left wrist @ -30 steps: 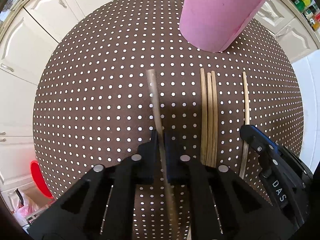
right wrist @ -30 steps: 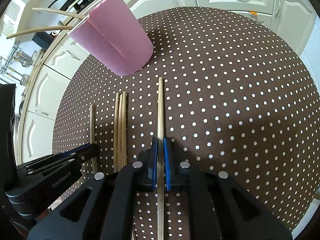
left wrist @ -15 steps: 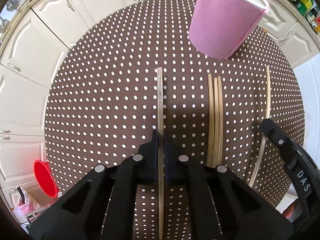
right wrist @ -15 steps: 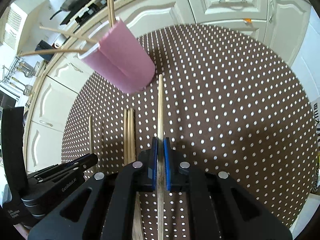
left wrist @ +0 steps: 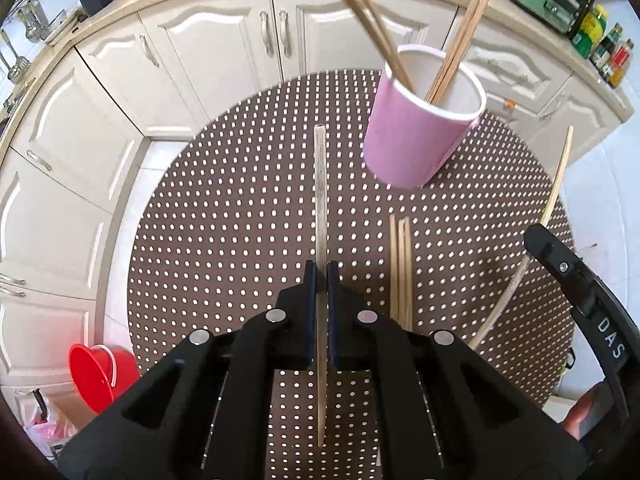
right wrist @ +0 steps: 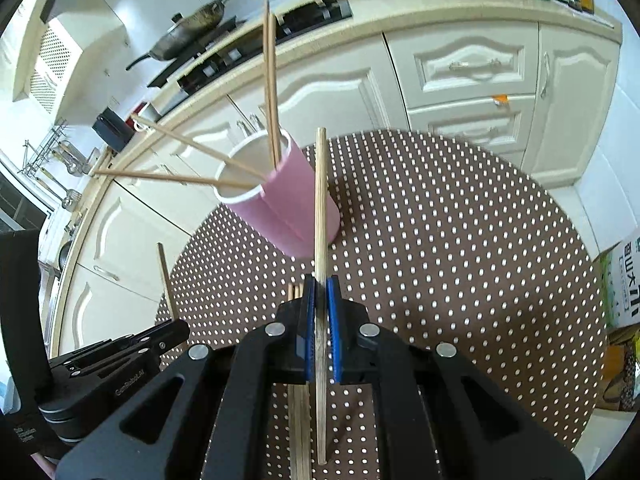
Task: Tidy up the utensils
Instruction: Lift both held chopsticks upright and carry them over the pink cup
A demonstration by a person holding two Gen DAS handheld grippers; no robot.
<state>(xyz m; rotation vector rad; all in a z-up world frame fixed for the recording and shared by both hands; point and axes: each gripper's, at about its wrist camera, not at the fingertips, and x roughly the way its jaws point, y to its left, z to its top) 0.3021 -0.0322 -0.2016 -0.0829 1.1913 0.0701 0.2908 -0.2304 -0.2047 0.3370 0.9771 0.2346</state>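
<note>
A pink cup (left wrist: 416,136) stands on the round brown dotted table (left wrist: 224,232) with several chopsticks in it; it also shows in the right wrist view (right wrist: 288,208). My left gripper (left wrist: 321,276) is shut on a wooden chopstick (left wrist: 320,184), held above the table left of the cup. My right gripper (right wrist: 320,292) is shut on another chopstick (right wrist: 321,200), its tip in front of the cup. Three chopsticks (left wrist: 400,264) lie together on the table between the grippers. The right gripper (left wrist: 580,300) shows at the right edge of the left view.
White kitchen cabinets (left wrist: 208,52) ring the table. A red bucket (left wrist: 96,372) sits on the floor at the left. A carton (right wrist: 624,280) stands at the right. A stove with a pan (right wrist: 192,28) is on the counter behind.
Both grippers have risen and tilted up with their chopsticks, so the cup's open rim and the cabinets now show. The three chopsticks on the table have not moved.
</note>
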